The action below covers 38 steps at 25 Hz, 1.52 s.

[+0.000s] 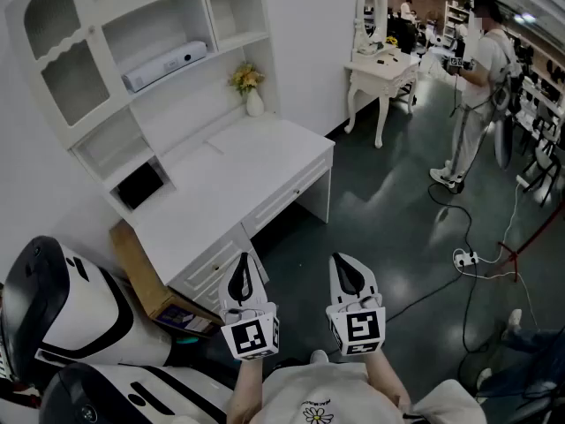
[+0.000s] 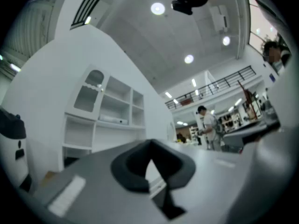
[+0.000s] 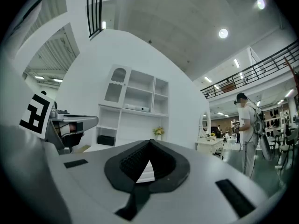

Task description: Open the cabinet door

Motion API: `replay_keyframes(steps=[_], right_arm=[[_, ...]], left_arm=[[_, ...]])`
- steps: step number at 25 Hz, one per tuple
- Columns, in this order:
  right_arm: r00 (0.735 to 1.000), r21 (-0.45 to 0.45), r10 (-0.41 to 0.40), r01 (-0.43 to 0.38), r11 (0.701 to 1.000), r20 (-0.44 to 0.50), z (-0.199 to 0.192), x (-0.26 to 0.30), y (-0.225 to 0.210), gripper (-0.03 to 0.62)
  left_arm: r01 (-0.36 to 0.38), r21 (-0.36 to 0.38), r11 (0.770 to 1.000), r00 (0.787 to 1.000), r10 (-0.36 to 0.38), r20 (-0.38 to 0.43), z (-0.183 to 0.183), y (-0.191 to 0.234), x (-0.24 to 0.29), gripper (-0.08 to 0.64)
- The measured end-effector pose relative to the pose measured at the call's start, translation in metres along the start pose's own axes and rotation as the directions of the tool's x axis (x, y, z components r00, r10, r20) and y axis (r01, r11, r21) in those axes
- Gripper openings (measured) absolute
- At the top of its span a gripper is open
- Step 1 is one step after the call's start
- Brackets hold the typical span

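While holding left gripper [image 1: 241, 268] and right gripper [image 1: 347, 265] closed, empty, treat arched cabinet door [image 1: 50, 20] as probably stiff, light; hook its free edge.

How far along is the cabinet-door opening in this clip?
Done: nothing; no door on the white desk with shelf hutch stands open. In hand: nothing; the left gripper and right gripper are shut, empty, apart from the desk. Left: reach a door, grip, pull it open.

Floor [image 1: 388, 201] ahead lies open; desk [image 1: 238, 170] and what looks like a box [image 1: 132, 263] stand left.
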State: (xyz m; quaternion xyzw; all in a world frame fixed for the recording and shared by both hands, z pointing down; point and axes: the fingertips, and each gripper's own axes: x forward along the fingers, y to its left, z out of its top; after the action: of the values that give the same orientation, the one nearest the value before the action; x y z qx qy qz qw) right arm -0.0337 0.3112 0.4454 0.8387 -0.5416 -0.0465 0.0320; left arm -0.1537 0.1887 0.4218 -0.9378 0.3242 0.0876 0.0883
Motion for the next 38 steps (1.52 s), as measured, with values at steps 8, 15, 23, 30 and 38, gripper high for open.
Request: replay_keyframes(steps=[8,15,23,30,38], right_arm=[[0.999,0.01,-0.033,0.033,0.999,-0.015,-0.003,-0.002,-0.017,-0.003],[1.0,0.072,0.004,-0.004,0.997,0.002,-0.007,-0.001,-0.018,-0.002],[0.996,0.082,0.074,-0.069,0.994,-0.051,-0.028,0.0,-0.005,-0.002],[0.993,0.086,0.11,-0.106,0.991,-0.043,-0.023,0.012,-0.004,-0.002],[0.995,0.096,0.09,-0.086,0.992,-0.045,-0.027,0.034,-0.016,-0.002]], left_arm=[[0.003,0.004,1.0,1.0,-0.003,-0.002,0.003,-0.007,0.008,0.006],[0.008,0.008,1.0,1.0,-0.007,-0.008,0.001,-0.013,0.009,0.006],[-0.022,-0.025,0.999,0.999,0.021,-0.03,-0.005,-0.016,0.0,0.006],[-0.038,-0.013,0.999,0.999,0.037,-0.035,-0.006,-0.013,0.015,0.006],[-0.015,0.002,1.0,1.0,0.015,0.0,-0.006,-0.004,0.055,0.006]])
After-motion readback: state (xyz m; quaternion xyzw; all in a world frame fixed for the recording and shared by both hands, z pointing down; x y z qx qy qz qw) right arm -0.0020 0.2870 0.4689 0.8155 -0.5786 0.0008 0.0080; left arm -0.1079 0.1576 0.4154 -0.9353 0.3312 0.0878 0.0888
